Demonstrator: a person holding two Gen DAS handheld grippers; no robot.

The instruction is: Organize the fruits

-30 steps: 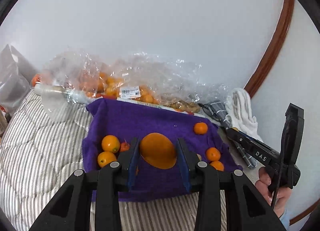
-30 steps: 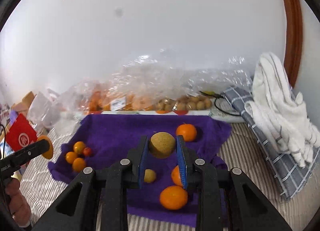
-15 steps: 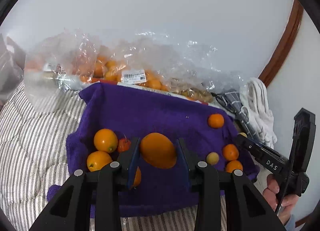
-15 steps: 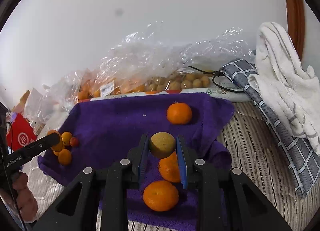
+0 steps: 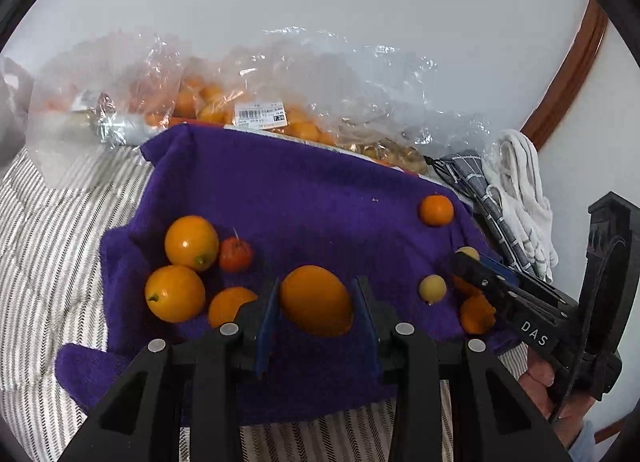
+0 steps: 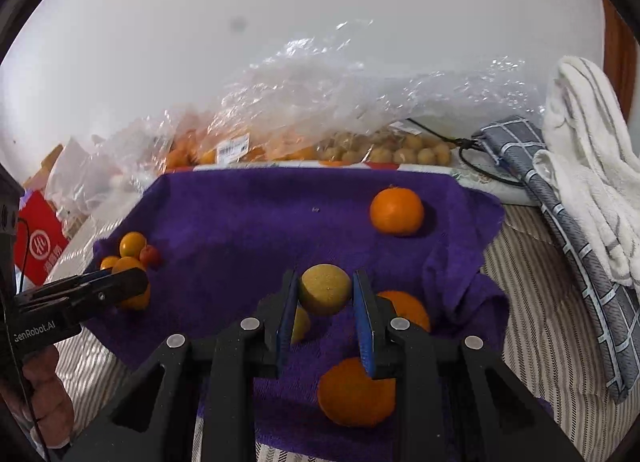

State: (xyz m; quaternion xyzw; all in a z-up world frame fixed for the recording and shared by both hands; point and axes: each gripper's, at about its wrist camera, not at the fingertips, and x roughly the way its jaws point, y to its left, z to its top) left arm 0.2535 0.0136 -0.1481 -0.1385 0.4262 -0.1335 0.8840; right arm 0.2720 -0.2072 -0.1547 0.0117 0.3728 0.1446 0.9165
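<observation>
1. We hold an orange oval fruit [image 5: 316,301] clamped between the blue pads of the left gripper [image 5: 316,310]. Since a second ago both hands have sunk toward the purple towel [image 5: 288,198], which now fills much more of each wrist view.

2. The right gripper [image 6: 325,298] is closed narrowly on a small yellow-green round fruit [image 6: 325,289]. The grip on each fruit matches the earlier pictures; neither has slipped.

3. On the left of the towel lie two orange fruits [image 5: 191,242], a small red fruit [image 5: 236,255] touching the upper one, and a further orange fruit [image 5: 230,304] just beside our left claw. We judge this to be the cluster the oval fruit will join.

4. On the right of the towel lie a small pale yellow fruit [image 5: 432,288], a mandarin [image 6: 396,209] well apart toward the far edge, and two larger orange fruits [image 6: 356,392] near our right claw.

5. Behind the towel, clear plastic bags [image 6: 320,102] hold more fruit; these appear untouched.

6. We read the descent as the approach to placing: each fruit hangs over its own group, not yet released. Whether either already touches the towel we cannot tell.
</observation>
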